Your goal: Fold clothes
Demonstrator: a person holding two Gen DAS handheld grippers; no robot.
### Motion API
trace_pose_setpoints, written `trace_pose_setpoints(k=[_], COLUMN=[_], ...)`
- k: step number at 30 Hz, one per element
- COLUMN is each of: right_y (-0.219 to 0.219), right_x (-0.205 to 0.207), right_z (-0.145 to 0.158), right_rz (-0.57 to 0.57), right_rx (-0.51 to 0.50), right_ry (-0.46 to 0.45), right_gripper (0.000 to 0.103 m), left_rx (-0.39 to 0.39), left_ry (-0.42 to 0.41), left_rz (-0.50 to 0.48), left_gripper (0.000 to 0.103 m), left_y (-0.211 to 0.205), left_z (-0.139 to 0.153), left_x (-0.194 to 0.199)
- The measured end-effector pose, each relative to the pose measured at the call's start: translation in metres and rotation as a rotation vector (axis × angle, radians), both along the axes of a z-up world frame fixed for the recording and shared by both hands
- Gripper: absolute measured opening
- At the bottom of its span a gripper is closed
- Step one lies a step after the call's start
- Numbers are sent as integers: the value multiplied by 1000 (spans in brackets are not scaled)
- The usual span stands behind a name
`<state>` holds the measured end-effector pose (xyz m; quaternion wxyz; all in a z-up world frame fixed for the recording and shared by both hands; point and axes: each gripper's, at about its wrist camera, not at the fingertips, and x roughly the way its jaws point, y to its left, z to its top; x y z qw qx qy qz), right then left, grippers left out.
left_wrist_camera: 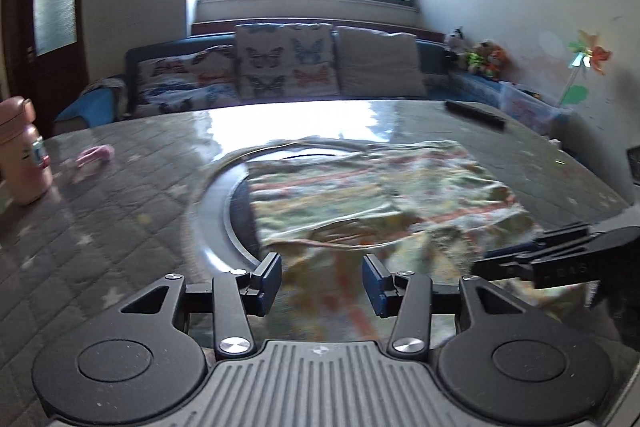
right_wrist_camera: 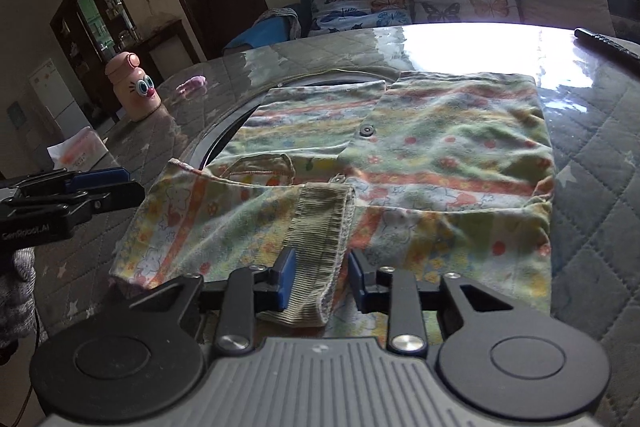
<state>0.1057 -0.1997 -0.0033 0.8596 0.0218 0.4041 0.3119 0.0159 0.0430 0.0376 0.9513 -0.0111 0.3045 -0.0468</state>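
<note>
Low, both grippers (left_wrist_camera: 322, 281) (right_wrist_camera: 322, 277) over garment (right_wrist_camera: 420, 163)

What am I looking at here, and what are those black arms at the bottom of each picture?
No robot: a person holds a two-fingered tool in each hand, each with a camera looking along its fingers. One picture is from the left tool, open above the cloth, holding nothing. The other is from the right tool, open, with a ribbed cuff lying between its fingers. On the quilted table lies a partly folded flowery garment, with a pink bottle and a dark remote further off.
</note>
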Motion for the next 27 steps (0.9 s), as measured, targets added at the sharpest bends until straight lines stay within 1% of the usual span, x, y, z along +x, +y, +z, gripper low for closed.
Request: trace_pose_setpoints(k=[2,3,5,8,9,11,15,18,19,22,23,24,26,27], right_y=[1,1,-1,-7,-12,-19,-30,-34,-36,-37,-38,-37,-35,-34], right_x=[-2,-3,-4,-13,-18,-25,-35,-34,-32,-29,-30,-29,-29,-26], right_z=[2,4,8,24,34,45,53,44,37,26,26,28,32,34], right_rz=[-4,-6,-13,-32,-47,-72,-111,-132,-143,-134,-129,-124,-112,-104], right_rx=[-3,-4,6,17,18,12,-14,-38,-49,-80,-78,-80,-85,-81], right_ry=[-8,-12,-23,-79,-111,-138,-183,-163,-139,-104,-103,-118,-151,-161], right_gripper=[16,6,6,5,5,5,5,5,5,6,6,7,9,9], left_rx=[7,11,17,20,22,35,60,83,91,114,112,108,101,97], left_ry=[3,4,4,0,1,7,24,40,46,62,60,55,45,40], left_rz=[41,62,89,87,86,85,79,74,72,66,60,53,38,31], left_gripper=[49,49,49,49,49,49,49,49,48,47,45,40,35,30], left_y=[12,18,25,26,25,23,18,15,14,11,11,10,8,7], left_z=[-1,-2,-3,-3,-3,-7,-15,-19,-20,-24,-23,-21,-16,-14], left_x=[0,-1,-1,1,2,5,13,17,18,22,23,24,27,28])
